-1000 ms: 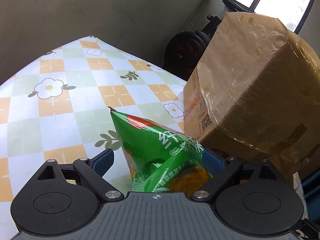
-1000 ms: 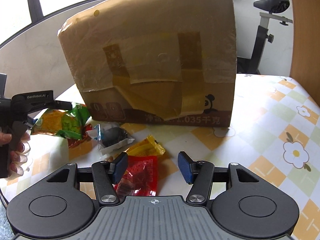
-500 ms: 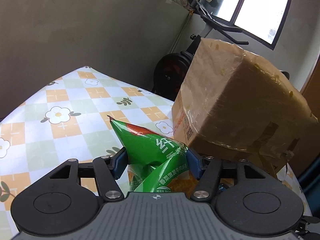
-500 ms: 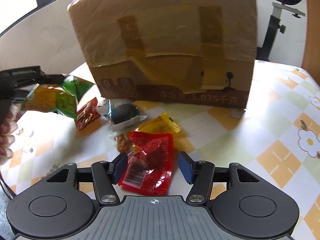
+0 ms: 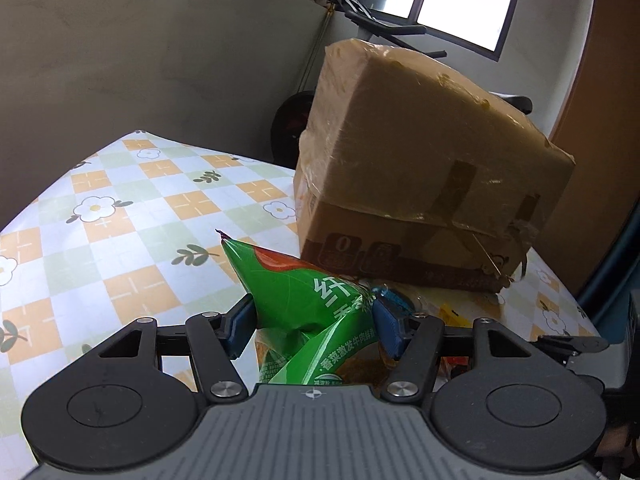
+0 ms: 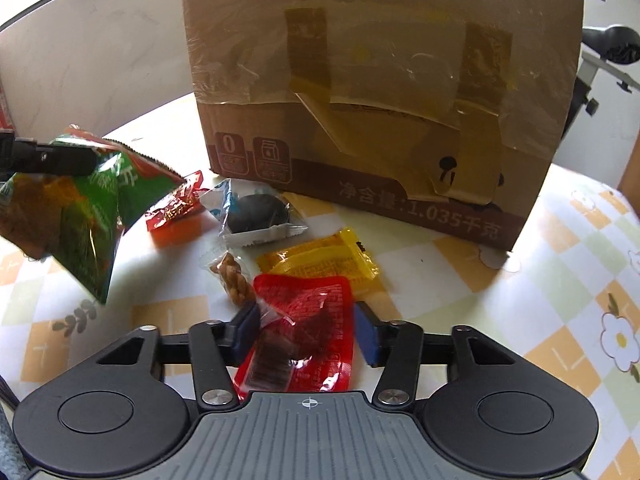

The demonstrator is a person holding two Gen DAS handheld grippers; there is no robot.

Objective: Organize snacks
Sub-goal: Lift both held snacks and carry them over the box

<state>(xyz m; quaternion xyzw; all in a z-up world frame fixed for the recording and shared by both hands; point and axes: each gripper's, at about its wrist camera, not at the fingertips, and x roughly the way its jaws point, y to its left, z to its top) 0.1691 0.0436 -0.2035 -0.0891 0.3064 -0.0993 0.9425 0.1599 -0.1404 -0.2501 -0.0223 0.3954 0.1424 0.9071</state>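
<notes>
My left gripper is shut on a green snack bag and holds it above the table; the bag also shows at the left of the right wrist view. My right gripper is open, its fingers on either side of a red snack packet that lies on the table. Beyond it lie a yellow packet, a twisted brown snack in clear wrap, a dark round snack in clear wrap and a small red packet.
A large taped cardboard box stands behind the snacks, also in the left wrist view. The table has a checked flower cloth. An exercise bike stands behind the table at the right.
My left gripper closed on the green bag and lifted it off the table. My right gripper moved forward and down until its open fingers flank the red packet.
</notes>
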